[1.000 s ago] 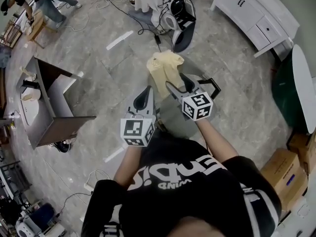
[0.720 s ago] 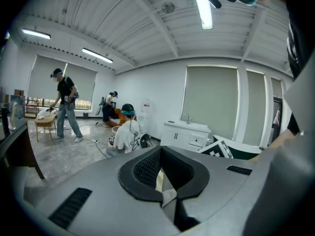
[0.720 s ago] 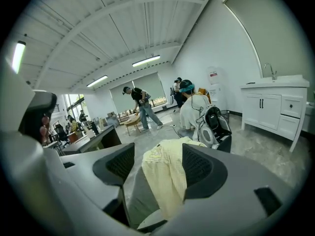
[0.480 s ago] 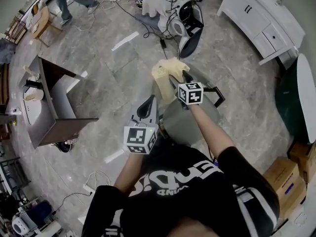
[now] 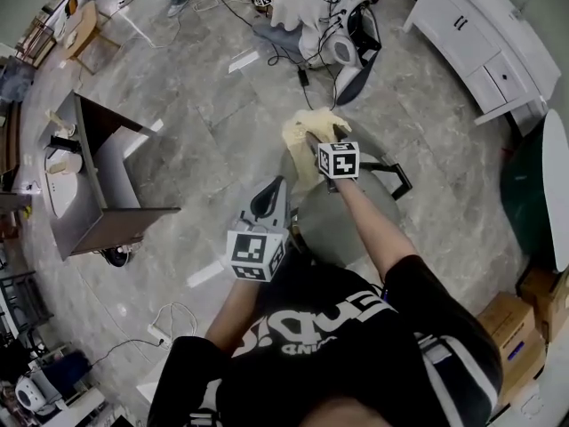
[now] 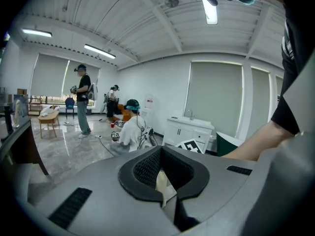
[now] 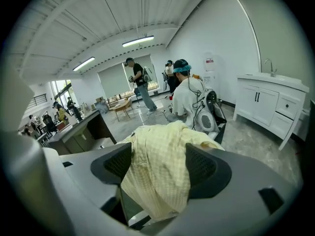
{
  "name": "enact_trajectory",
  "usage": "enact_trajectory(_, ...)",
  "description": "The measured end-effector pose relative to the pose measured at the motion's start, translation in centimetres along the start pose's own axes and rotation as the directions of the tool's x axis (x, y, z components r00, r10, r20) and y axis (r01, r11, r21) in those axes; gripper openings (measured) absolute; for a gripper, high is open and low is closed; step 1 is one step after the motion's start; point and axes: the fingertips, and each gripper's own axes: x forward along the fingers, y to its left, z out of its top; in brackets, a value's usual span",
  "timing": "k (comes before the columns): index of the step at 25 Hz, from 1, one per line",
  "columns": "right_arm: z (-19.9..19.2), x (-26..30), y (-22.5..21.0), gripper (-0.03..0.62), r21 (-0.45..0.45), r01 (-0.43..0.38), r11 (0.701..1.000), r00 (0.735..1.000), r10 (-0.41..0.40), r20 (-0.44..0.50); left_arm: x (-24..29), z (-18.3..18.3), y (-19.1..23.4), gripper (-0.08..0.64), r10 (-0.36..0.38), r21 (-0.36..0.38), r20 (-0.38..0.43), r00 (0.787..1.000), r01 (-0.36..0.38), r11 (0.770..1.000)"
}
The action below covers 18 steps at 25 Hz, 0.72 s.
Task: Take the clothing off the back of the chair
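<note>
Presently, item by item, left to right.

Left gripper [image 5: 270,192]: low beside the chair [image 5: 318,222], jaws together, nothing in them. Little changed from a second ago.

Shirt [image 5: 307,128]: pale yellow, draped over the chair's back, not yet lifted.

Right gripper [image 5: 308,142]: a second ago short of the cloth, now pushed forward and down onto it. Its jaws have just been opening and stand wide, with a fold of the shirt between them but not pinched. Judged: reach done, closing and lifting remain.

Surroundings:
- Dark desk [image 5: 100,205], well left.
- Person [image 5: 298,3] sitting on the floor beyond the chair, among cables [image 5: 244,20].
- White cabinet [image 5: 484,38], far right.
- Cardboard boxes [image 5: 520,314], lower right.

Obstructions: none before the jaws. The chair's back lies hidden under the cloth and might be caught with it; a black armrest [image 5: 397,173] stands just right.
</note>
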Motion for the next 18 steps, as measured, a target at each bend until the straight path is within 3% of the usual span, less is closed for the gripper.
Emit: enact_trajectory(18, -0.6, 2.1, 0.5, 0.287, 0.02, -0.004, 1.0, 1.0, 0.004, -0.025, 0.2, -0.4, 2.2, 0.015, 0.033, -0.002, -0.017, 0.999, -0.033, 0.999)
